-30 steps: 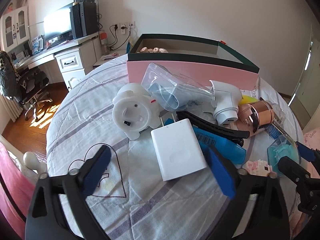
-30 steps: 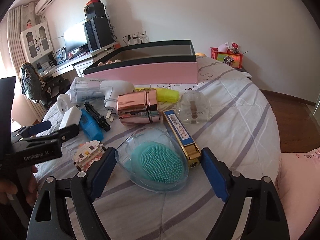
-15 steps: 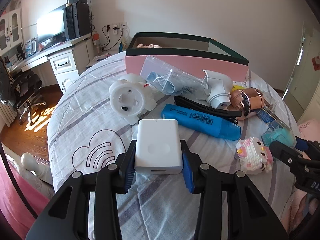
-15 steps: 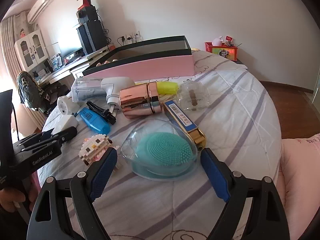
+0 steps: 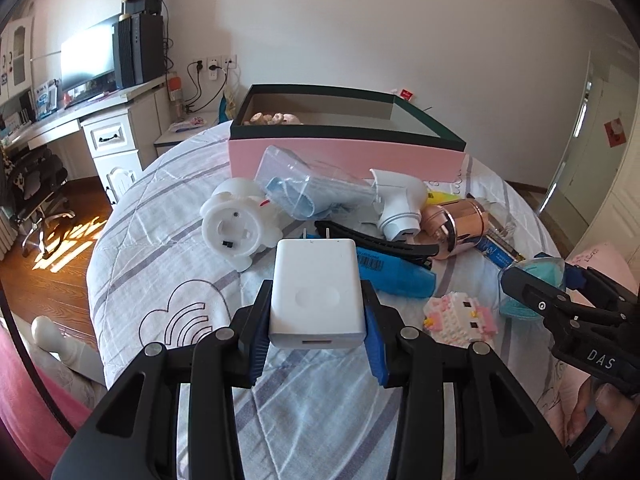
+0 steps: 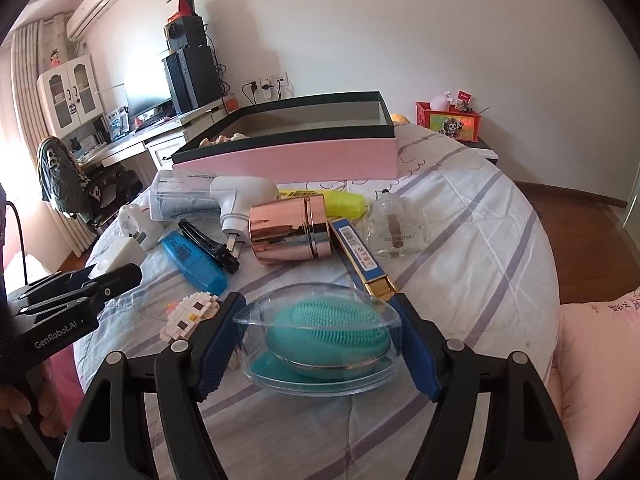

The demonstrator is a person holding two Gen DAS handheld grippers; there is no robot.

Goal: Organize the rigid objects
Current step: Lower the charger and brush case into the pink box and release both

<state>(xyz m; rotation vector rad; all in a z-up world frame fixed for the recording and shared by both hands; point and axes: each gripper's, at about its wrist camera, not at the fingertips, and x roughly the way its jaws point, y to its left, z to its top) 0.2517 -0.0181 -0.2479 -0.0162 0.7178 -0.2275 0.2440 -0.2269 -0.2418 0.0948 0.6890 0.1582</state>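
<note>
My left gripper [image 5: 316, 294] is shut on a white charger [image 5: 316, 276], prongs pointing away, held a little above the striped bedspread [image 5: 160, 264]. My right gripper [image 6: 319, 308] is closing on a clear case with a teal silicone brush [image 6: 324, 332] inside; both blue pads touch the case's sides as it rests on the bed. The pink box with a dark green rim [image 6: 300, 156] stands open at the back, with a few small pale things in one corner. In the left wrist view the right gripper [image 5: 544, 278] shows at the right edge.
Between me and the box lie a white round gadget [image 5: 236, 228], a clear pouch [image 5: 312, 196], a white plug [image 5: 400, 204], a black hair clip [image 5: 376, 242], a blue marker [image 5: 396, 276], a rose-gold cylinder [image 6: 288, 232], a blue-and-gold box [image 6: 360, 252], a glass bottle [image 6: 396, 228] and a block toy [image 5: 460, 316].
The left gripper shut on the white charger and raised it off the bed. The right gripper moved forward around the clear case and its jaws narrowed onto it.
</note>
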